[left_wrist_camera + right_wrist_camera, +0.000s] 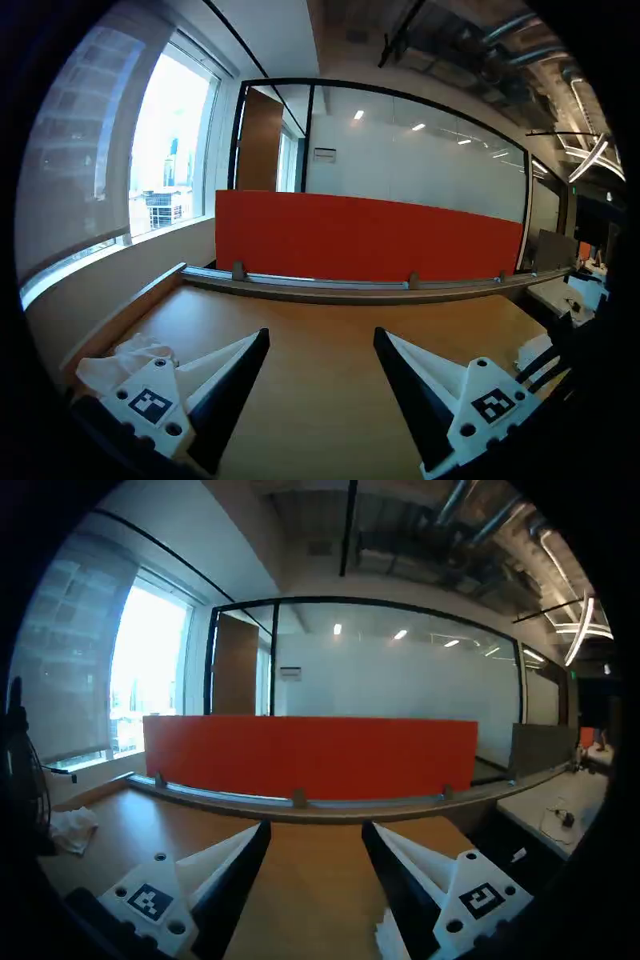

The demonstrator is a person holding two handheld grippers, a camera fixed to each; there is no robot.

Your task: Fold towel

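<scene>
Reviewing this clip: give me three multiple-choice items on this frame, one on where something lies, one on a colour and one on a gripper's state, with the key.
1. Where does the crumpled white cloth lie in the left gripper view?
A. on the desk, near its window-side corner
B. held up in the air
C. on a chair

2. What colour is the divider behind the desk?
A. blue
B. green
C. orange-red

3. How does the left gripper stand?
A. shut on the cloth
B. open, holding nothing
C. shut and empty

Key:
1 A: the cloth rests on the wood at the desk's left edge, below the window.
2 C: the panel reads orange-red in both views.
3 B: its jaws stand wide apart over bare wood.
</scene>
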